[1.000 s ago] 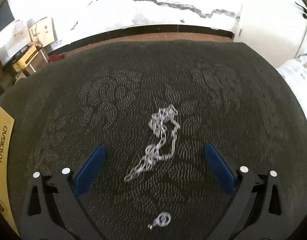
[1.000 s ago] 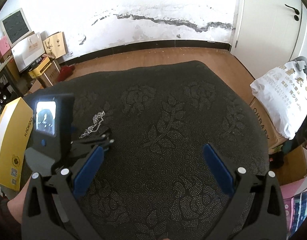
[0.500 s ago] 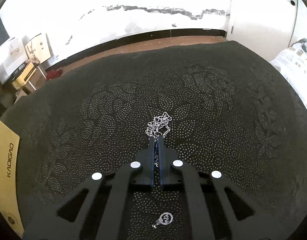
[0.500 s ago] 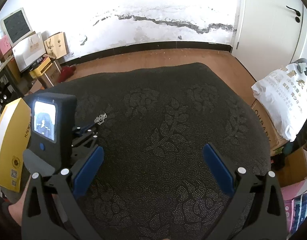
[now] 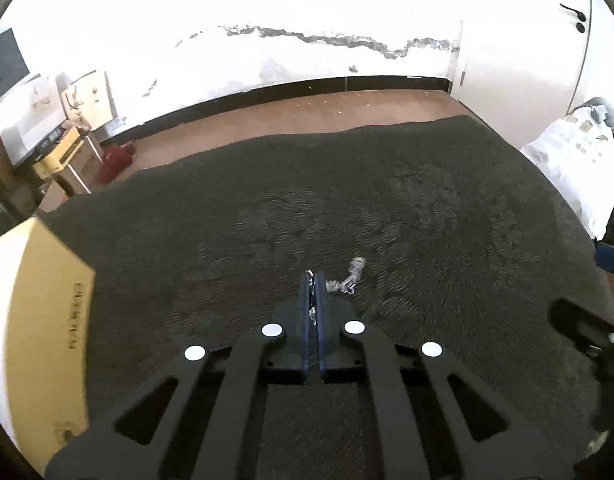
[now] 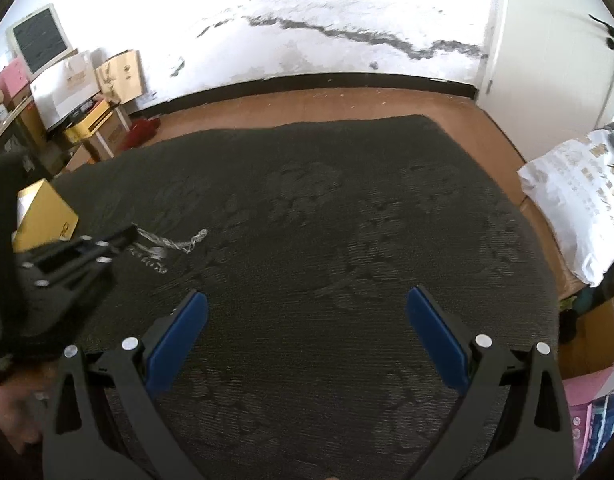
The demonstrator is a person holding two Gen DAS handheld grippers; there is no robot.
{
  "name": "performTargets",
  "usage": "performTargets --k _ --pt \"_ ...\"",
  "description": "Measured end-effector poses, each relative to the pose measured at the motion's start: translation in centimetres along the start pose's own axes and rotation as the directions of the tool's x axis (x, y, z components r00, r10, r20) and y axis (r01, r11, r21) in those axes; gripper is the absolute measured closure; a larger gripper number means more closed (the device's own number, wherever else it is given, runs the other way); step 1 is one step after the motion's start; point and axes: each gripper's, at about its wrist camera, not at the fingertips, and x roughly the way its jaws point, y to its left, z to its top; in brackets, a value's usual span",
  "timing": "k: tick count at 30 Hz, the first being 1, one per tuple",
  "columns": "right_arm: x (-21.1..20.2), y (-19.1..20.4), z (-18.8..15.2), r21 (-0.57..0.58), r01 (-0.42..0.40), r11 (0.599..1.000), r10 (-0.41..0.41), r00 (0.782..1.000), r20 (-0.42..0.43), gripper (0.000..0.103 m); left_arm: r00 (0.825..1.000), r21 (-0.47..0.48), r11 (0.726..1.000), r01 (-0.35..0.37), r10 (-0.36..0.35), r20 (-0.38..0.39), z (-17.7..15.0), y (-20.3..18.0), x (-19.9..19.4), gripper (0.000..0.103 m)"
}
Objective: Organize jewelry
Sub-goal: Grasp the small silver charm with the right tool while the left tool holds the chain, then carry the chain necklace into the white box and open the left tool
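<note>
Both tongs are in view. Left gripper (image 5: 315, 280) has its 2 blue pads pressed together, and it is clenched on the silver chain (image 5: 349, 278), which hangs out to the right of the tips, above the cloth. In the right wrist view this chain (image 6: 169, 242) stretches from the left tips towards the middle of the dark patterned tablecloth (image 6: 327, 240), and it looks blurred, so I cannot tell if its free end touches the cloth. Right gripper (image 6: 307, 320) is released, its 2 blue pads stand wide apart and nothing is between them; it hovers over the near middle of the cloth.

Near the left edge of the cloth lies a yellow cardboard box (image 5: 39, 320). Beyond the far edge there are the brown wooden floor (image 6: 327, 100), the white wall with a dark crack (image 6: 347, 36) and, at the far right, a white door (image 6: 547, 60).

About progress, I judge the task is at an early step: the chain is picked up, but it is not yet laid out or put in any place. No jewelry holder is visible, so where it must go I cannot say.
</note>
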Motion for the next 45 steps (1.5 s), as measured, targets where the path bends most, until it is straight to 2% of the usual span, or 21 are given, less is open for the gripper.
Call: performTargets --k 7,11,20,21,22,24,28,30,39,45 --pt "5.2 5.5 -1.6 -0.122 -0.032 0.992 0.016 0.992 -0.122 0.007 0.999 -0.049 0.999 -0.024 0.023 -0.026 -2.0 4.7 -2.2 0.101" --pt "8.1 8.3 -2.9 -0.184 -0.029 0.982 -0.002 0.986 -0.168 0.007 0.999 -0.058 0.998 -0.025 0.023 -0.039 -3.4 6.5 -2.7 0.101" --pt "9.4 9.6 -3.4 -0.176 -0.035 0.984 0.016 0.994 -0.109 0.008 0.997 -0.076 0.997 -0.01 0.004 -0.083 -6.1 9.5 -2.3 0.1" --pt "9.4 9.7 -3.4 -0.176 -0.038 0.984 0.019 0.994 -0.106 0.016 0.997 -0.075 0.997 -0.01 0.004 -0.079 -6.2 9.6 -2.5 0.1" --pt "9.2 10.0 -3.3 -0.181 -0.045 0.982 0.028 0.995 -0.095 0.034 0.997 -0.074 0.997 -0.008 0.003 -0.073 -6.2 9.9 -2.9 0.1" --pt "8.7 10.1 -3.0 -0.193 -0.056 0.98 0.04 0.996 -0.084 0.053 0.998 -0.08 0.997 -0.007 0.002 -0.065 -6.1 10.0 -3.4 0.1" --pt "8.2 11.3 -3.4 -0.228 -0.062 0.972 0.044 0.996 -0.083 0.078 0.998 -0.085 0.996 -0.008 0.003 -0.059 -6.2 10.7 -4.4 0.1" --pt "8.1 11.8 -3.4 -0.231 -0.072 0.97 0.053 0.995 -0.087 0.087 0.998 -0.086 0.996 -0.013 0.008 -0.061 -6.4 10.9 -4.6 0.1" --pt "7.4 11.7 -3.2 -0.184 -0.067 0.981 0.048 0.993 -0.108 0.088 0.998 -0.094 0.995 -0.022 0.017 -0.063 -6.3 11.5 -5.2 0.1" --pt "4.0 12.5 -0.9 -0.146 -0.11 0.983 0.103 0.993 -0.054 0.088 0.999 -0.077 0.997 -0.026 0.022 -0.048 -5.7 11.6 -6.6 0.1"
